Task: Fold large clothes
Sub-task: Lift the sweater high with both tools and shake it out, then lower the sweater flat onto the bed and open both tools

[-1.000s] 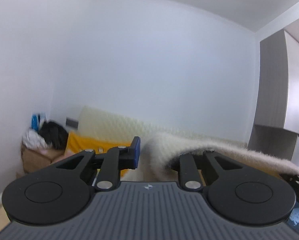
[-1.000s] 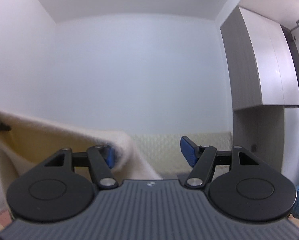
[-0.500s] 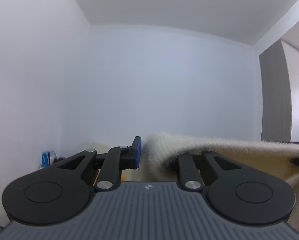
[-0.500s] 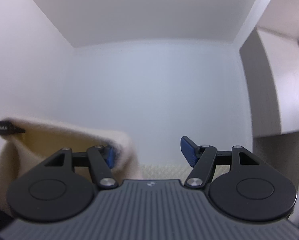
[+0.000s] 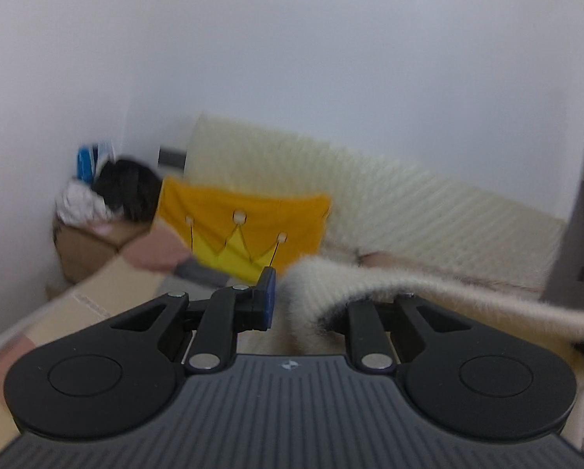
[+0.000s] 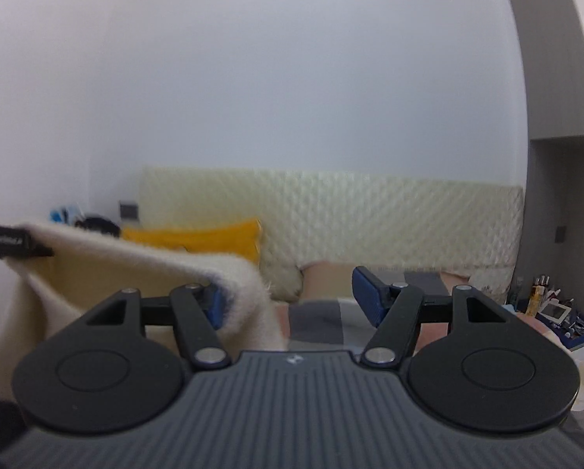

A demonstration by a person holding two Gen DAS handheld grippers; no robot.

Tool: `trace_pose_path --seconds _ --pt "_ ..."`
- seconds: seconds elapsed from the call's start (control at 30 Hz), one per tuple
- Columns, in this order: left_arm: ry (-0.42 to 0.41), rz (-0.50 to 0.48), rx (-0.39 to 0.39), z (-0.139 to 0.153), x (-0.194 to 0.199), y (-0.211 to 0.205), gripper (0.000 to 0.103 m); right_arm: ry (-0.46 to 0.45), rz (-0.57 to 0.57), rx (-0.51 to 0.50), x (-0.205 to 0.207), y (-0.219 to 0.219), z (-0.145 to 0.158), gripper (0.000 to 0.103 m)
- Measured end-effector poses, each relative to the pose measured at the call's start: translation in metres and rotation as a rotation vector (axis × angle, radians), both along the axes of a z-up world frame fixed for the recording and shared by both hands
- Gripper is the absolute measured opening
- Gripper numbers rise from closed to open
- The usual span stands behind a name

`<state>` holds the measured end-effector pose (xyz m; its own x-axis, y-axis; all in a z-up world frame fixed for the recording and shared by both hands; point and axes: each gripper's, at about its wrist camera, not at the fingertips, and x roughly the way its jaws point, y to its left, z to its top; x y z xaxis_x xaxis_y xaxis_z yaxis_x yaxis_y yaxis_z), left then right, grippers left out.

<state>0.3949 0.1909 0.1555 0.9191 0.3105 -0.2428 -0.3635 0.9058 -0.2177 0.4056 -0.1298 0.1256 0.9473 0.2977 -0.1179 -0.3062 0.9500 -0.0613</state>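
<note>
2 tools, left tool [image 5: 307, 305] and right tool [image 6: 288, 301], jaws apart, carry cream fuzzy garment [image 6: 143, 265] draped on 1 finger each; lower evenly, edge taut.

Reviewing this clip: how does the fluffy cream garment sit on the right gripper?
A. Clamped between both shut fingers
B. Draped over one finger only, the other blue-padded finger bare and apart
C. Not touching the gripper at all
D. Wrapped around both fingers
B: in the right wrist view the fluffy cream garment hangs over one finger of the right gripper, while the other blue-padded finger stands bare and well apart.
</note>
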Motion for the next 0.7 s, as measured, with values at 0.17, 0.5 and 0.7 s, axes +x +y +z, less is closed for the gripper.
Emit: trace_pose_path --seconds 0.17,0.5,0.7 --pt "0.083 -0.006 0.020 -0.102 0.160 0.031 0.020 0.054 -0.054 -0.018 0.140 0.043 -0.075 0.066" --pt "0.301 -0.119 0.083 -0.324 0.360 0.071 0.021 0.293 -0.126 0.022 0.254 0.095 -0.264 0.065" --pt "0.398 -0.144 0.068 -0.376 0.371 0.079 0.024 0.399 -0.116 -0.011 0.265 0.108 -0.321 0.066"
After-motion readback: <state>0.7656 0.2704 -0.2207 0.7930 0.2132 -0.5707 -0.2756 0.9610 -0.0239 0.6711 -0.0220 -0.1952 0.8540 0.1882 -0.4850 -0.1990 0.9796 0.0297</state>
